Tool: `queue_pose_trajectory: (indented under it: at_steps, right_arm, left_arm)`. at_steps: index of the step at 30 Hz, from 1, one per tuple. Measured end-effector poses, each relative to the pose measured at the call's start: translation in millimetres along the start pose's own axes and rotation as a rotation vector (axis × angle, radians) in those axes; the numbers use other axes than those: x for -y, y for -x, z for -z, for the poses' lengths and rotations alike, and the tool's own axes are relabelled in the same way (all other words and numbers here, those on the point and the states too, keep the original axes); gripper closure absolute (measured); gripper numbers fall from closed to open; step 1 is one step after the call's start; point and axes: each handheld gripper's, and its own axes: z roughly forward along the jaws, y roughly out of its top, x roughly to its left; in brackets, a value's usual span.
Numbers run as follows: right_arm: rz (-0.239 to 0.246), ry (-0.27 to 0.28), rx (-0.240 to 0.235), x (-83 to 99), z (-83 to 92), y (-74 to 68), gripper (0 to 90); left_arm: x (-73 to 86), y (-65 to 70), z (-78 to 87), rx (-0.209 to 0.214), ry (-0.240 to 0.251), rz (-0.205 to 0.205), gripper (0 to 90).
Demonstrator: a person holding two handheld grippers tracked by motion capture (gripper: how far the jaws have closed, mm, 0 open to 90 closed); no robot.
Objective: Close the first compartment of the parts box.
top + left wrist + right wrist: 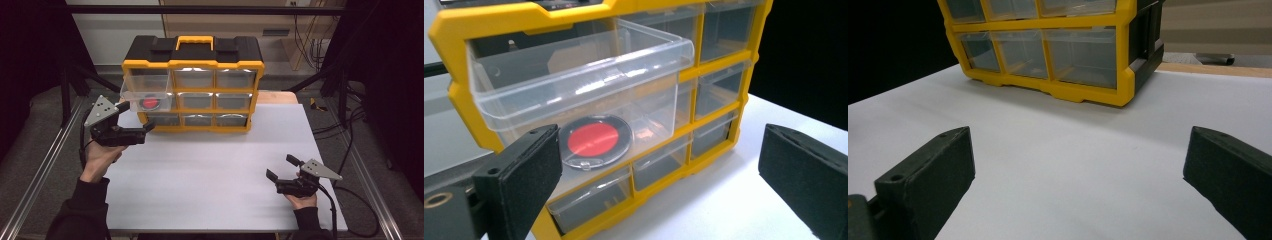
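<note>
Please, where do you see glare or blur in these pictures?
High view: bright glare on the fronts of the top drawers of the organizer. Left gripper view: white reflections streak the rim of the pulled-out clear drawer, and the near pads of the left claw look soft. Right gripper view: even light, and the organizer casts a soft shadow on the table.

A lab or test rig is being suggested. The white surface (215,165) is being framed by aluminium rails (40,170) at 9 and 3 o'clock and by black struts (200,9) at 12 o'clock. Loose cables (305,37) are being left hanging at 1 o'clock, before a plain wall and wooden cabinet (225,20). Grey carpet (380,150) is being seen beneath.
</note>
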Motion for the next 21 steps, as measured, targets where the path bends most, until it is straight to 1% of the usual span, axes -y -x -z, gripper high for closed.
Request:
queue_pose_trajectory:
  at_steps: [1, 2, 3, 5, 7, 11, 15, 17, 18, 19, 21]
  right_arm:
    - [0.0, -0.003, 0.001, -0.1, 0.3, -0.4, 0.6]
    - [0.01, 0.003, 0.003, 0.1, 0.2, 0.3, 0.6]
    - [-0.001, -0.001, 0.002, -0.2, 0.5, 0.0, 0.6]
    - [0.001, 0.001, 0.001, 0.0, 0.1, 0.2, 0.6]
    - [0.001, -0.001, 0.002, -0.1, 0.2, 0.1, 0.5]
    - [0.001, -0.001, 0.002, -0.2, 0.7, 0.1, 0.5]
    - [0.006, 0.0, 0.004, -0.2, 0.5, 0.3, 0.5]
    - [-0.003, -0.004, 0.001, -0.3, 0.9, -0.6, 0.6]
    - [-0.003, -0.004, 0.001, -0.3, 0.9, -0.6, 0.6]
    - [0.002, -0.003, 0.003, -0.2, 0.8, 0.1, 0.6]
    - [0.003, -0.003, 0.003, -0.2, 0.9, 0.1, 0.6]
  left_arm:
    - [0.8, 1.1, 0.1, 0.002, -0.002, -0.003, 3.1]
    - [1.7, 2.2, 0.0, 0.0, 0.003, 0.001, 3.1]
    - [2.7, 3.1, -0.1, 0.002, 0.003, 0.002, 3.1]
    - [5.4, 5.5, -1.4, 0.001, 0.005, 0.005, 3.7]
    - [8.2, 6.7, -3.6, -0.001, -0.007, 0.002, 4.4]
    - [14.3, 7.0, -10.2, 0.018, -0.033, 0.023, 6.5]
    - [17.2, 7.6, -13.1, 0.025, -0.05, 0.023, 8.9]
    - [17.7, 7.9, -14.3, 0.03, -0.055, 0.022, 13.1]
    - [17.7, 8.4, -14.6, 0.027, -0.056, 0.022, 13.1]
    - [17.7, 8.6, -14.7, 0.025, -0.056, 0.023, 16.8]
    - [17.3, 8.8, -14.7, 0.025, -0.054, 0.023, 17.9]
